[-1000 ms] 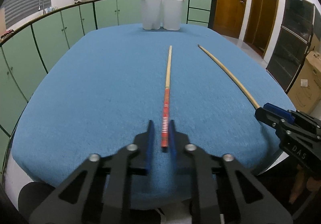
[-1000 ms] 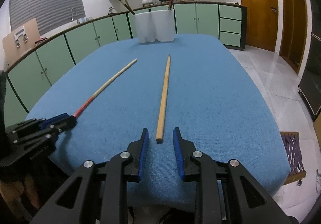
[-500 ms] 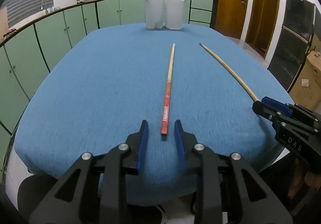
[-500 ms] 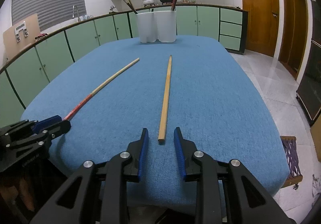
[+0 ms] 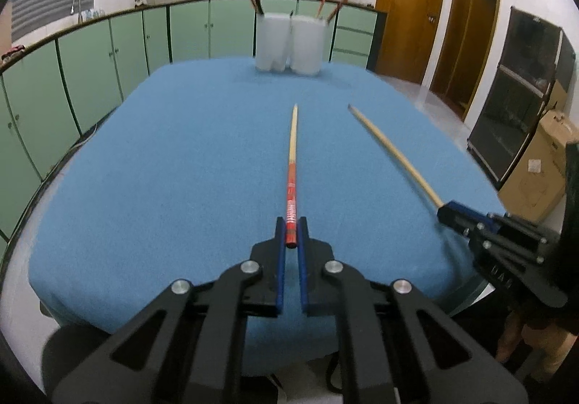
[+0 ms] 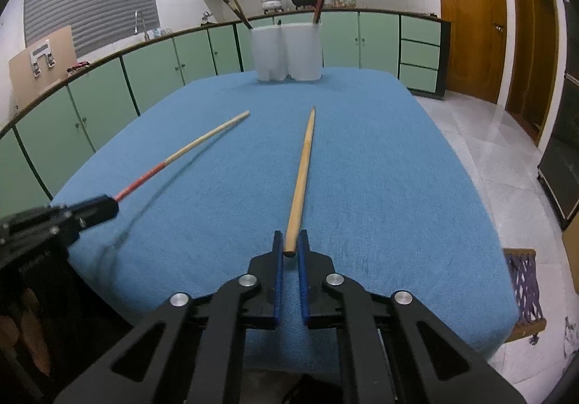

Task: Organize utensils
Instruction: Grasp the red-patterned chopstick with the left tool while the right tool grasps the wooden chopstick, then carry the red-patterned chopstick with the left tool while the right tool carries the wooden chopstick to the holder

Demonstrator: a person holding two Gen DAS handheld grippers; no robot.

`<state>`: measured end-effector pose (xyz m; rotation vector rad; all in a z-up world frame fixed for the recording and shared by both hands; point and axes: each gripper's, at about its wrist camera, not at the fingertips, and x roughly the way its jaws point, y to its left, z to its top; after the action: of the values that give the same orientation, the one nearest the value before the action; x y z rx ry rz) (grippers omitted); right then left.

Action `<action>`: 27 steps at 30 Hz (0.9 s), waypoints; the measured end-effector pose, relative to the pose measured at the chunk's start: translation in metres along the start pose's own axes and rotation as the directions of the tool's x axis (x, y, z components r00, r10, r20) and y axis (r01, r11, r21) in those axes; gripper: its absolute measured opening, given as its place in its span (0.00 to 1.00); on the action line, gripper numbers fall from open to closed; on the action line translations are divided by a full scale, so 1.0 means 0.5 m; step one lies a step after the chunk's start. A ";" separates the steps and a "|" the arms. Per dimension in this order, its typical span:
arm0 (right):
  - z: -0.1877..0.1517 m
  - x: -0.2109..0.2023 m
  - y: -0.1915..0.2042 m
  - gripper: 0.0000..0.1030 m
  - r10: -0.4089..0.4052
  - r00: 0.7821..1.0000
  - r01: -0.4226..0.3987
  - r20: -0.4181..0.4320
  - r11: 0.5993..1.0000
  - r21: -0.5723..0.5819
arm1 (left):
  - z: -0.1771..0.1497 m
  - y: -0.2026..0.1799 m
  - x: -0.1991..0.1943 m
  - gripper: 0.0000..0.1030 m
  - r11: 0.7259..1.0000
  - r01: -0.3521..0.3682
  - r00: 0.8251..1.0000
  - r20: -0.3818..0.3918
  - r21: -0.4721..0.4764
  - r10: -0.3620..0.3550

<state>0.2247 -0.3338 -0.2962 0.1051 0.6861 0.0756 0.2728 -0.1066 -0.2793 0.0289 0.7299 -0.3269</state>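
**Each gripper clamped on one chopstick**

A blue cloth-covered table [image 5: 173, 158] fills both views. At its far edge stand two white cylindrical plastic holders [image 6: 287, 51], touching, with dark and red chopsticks leaning inside. The left gripper [image 5: 291, 235] is clamped on the red-patterned end of a long wooden chopstick [image 5: 291, 165], lifted off the cloth. The right gripper [image 6: 290, 246] is pinched on the butt of a plain wooden chopstick [image 6: 303, 168].
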 end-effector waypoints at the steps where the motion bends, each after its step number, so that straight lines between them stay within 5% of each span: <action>1: 0.003 -0.007 0.000 0.07 0.002 1.000 -0.002 0.008 1.000 0.002 | 0.010 0.002 -0.010 0.05 1.000 0.004 1.000 0.014 -0.003 -0.004; 13: 0.158 -0.115 -0.011 0.07 0.017 0.986 -0.014 0.165 1.000 -0.024 | 0.160 0.005 -0.101 0.05 0.998 0.038 0.980 0.192 0.059 -0.049; 27: 0.394 -0.028 -0.048 0.07 0.051 0.984 -0.032 0.170 0.993 -0.115 | 0.396 0.024 -0.010 0.05 0.988 0.124 0.967 0.212 0.090 -0.140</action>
<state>0.3399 -0.3734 -0.1388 0.0176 0.5047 0.1435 0.4016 -0.1211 -0.1293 0.0158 0.5028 -0.4775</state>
